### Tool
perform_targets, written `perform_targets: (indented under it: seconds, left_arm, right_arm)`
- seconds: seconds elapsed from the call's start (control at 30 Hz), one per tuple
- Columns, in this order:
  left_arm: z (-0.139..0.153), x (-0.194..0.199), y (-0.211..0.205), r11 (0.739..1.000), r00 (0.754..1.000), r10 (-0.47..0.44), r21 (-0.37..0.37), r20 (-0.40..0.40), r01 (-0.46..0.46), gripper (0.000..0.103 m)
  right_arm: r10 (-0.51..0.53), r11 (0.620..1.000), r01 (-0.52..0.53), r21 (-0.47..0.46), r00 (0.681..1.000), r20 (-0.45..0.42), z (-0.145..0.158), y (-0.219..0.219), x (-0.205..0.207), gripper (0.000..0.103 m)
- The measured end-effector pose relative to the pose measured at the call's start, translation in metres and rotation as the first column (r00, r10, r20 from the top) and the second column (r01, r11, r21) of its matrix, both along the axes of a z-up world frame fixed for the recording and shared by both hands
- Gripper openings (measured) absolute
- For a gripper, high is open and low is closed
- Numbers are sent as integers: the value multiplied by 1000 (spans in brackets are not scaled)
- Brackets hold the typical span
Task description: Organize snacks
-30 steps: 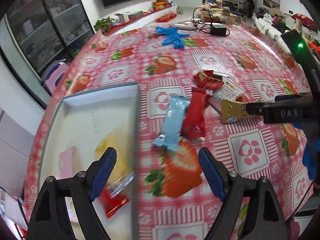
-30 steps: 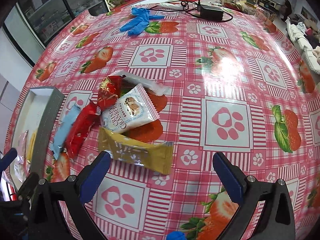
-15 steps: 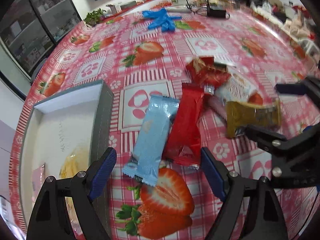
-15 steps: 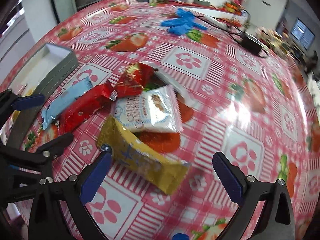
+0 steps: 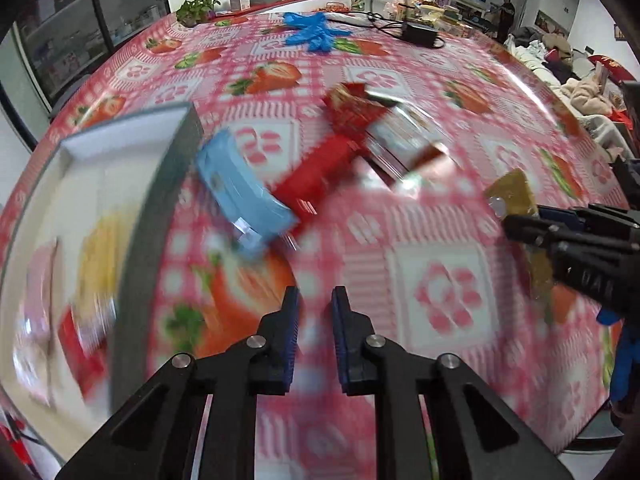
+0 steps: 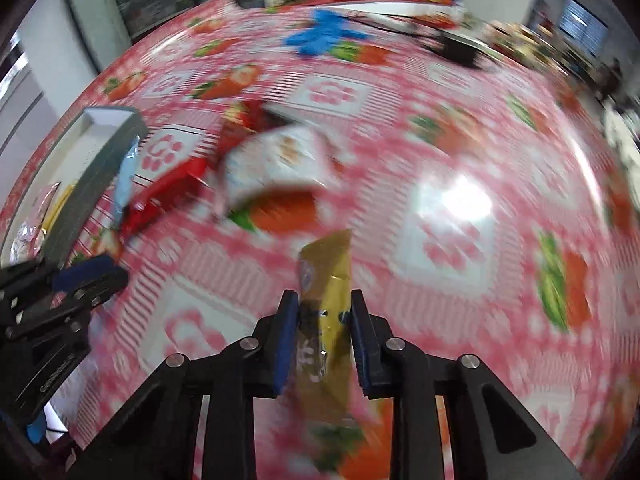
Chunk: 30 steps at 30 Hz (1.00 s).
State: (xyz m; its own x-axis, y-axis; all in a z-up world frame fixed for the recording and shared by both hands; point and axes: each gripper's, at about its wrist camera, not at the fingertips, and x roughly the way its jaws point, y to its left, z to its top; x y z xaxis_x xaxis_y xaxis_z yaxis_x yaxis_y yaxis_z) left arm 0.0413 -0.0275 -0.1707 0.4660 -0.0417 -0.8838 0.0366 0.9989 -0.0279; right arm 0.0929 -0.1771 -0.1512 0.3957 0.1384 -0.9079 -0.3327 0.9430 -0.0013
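The right tool (image 6: pixel 323 320) is clamped on a gold foil snack bar wrapper (image 6: pixel 326 280), its blue-padded fingers (image 6: pixel 286 332) pressing the packet from both sides so it stands up between them above the desk (image 6: pixel 460 248), which is covered in a pink strawberry-print oilcloth. In the left wrist view the same gold wrapper (image 5: pixel 514 196) sticks out of the right tool (image 5: pixel 532 222) at the right edge. The left tool (image 5: pixel 314 320) has its jaws drawn almost together with only a narrow gap and nothing between them, hovering over the cloth near the box.

To the left sits a shallow grey-walled white box (image 5: pixel 160 200) with a yellow packet (image 5: pixel 98 248), a pink packet (image 5: pixel 38 280) and a red packet (image 5: pixel 80 344) inside, all blurred. Just right of the box wall lies a light blue snack bar (image 5: pixel 240 192), touching a long red snack bar (image 5: pixel 316 168) beside it. Farther on, a white biscuit sachet (image 6: pixel 276 164) and a crumpled red and gold wrapper (image 5: pixel 352 106) lie together in a loose heap.

At the far side of the desk rest blue rubber gloves (image 5: pixel 314 32), with a black power adapter with its cable (image 5: pixel 420 34) to their right.
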Motion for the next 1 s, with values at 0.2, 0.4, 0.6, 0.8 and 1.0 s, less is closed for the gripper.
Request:
perform_targets:
  seconds: [0.2, 0.4, 0.6, 0.8, 1.0]
  left_arm:
    - [5, -41, -4, 1000, 999, 4, 4, 34, -4, 50]
    - [21, -23, 19, 992, 990, 121, 14, 75, -122, 84]
    - [4, 25, 16, 984, 985, 174, 40, 15, -175, 85]
    - [-8, 43, 21, 978, 978, 207, 27, 3, -207, 86]
    - [-8, 46, 29, 974, 974, 221, 34, 42, -222, 82]
  right_arm:
    - [-132, 991, 133, 31, 991, -16, 5, -61, -55, 28]
    - [-164, 986, 164, 13, 986, 31, 3, -76, -80, 89]
    - [-208, 978, 208, 12, 977, 40, -1, -79, -73, 89]
    - [-225, 974, 225, 17, 974, 24, -12, -86, -67, 103]
    - [-211, 977, 211, 2, 975, 78, -15, -83, -75, 103]
